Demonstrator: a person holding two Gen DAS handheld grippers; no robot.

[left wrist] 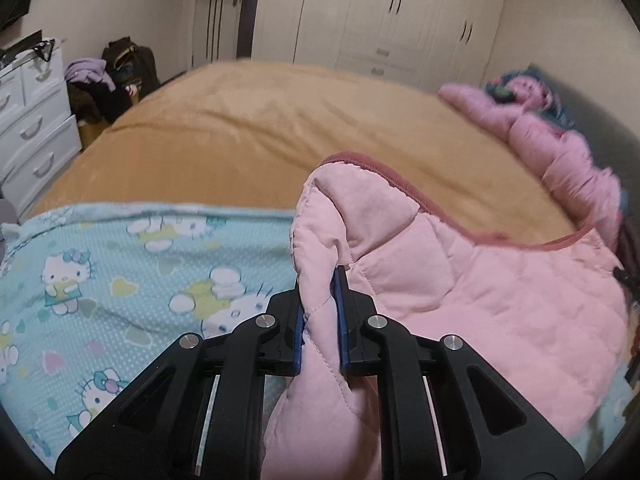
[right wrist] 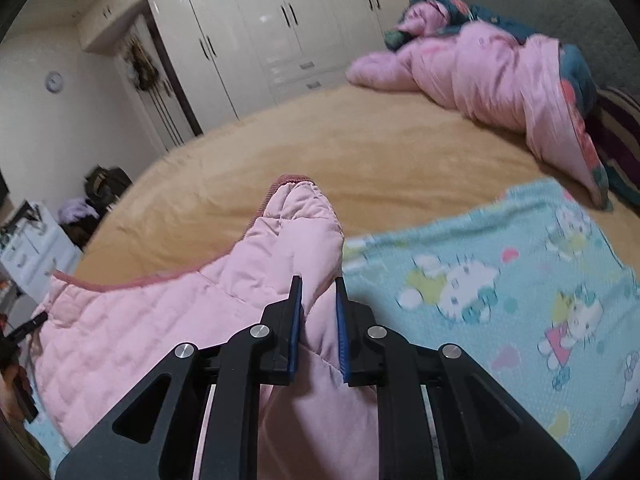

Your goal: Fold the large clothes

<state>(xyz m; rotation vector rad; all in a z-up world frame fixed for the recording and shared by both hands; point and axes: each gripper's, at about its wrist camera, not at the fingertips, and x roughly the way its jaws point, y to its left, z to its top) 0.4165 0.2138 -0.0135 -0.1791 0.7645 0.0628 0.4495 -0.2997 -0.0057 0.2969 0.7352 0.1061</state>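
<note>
Both grippers are clamped on the pink quilted garment (left wrist: 460, 280): my left gripper (left wrist: 322, 312) pinches one bunched corner between its blue pads, and my right gripper (right wrist: 318, 316) pinches another the same way. The garment hangs between them, its darker trimmed edge sagging toward the bed (left wrist: 240, 132), above a light blue cartoon-print blanket (left wrist: 120, 272). To fold cleanly, I judge I should keep both corners level and the edge taut, then carry them together so the quilting lays flat without bunching. A tan cover spreads over the bed, with a heap of pink bedding (right wrist: 480, 72) at its far side. White wardrobes (right wrist: 260, 20) line the wall; a white drawer chest (left wrist: 32, 120) stands beside the bed.
</note>
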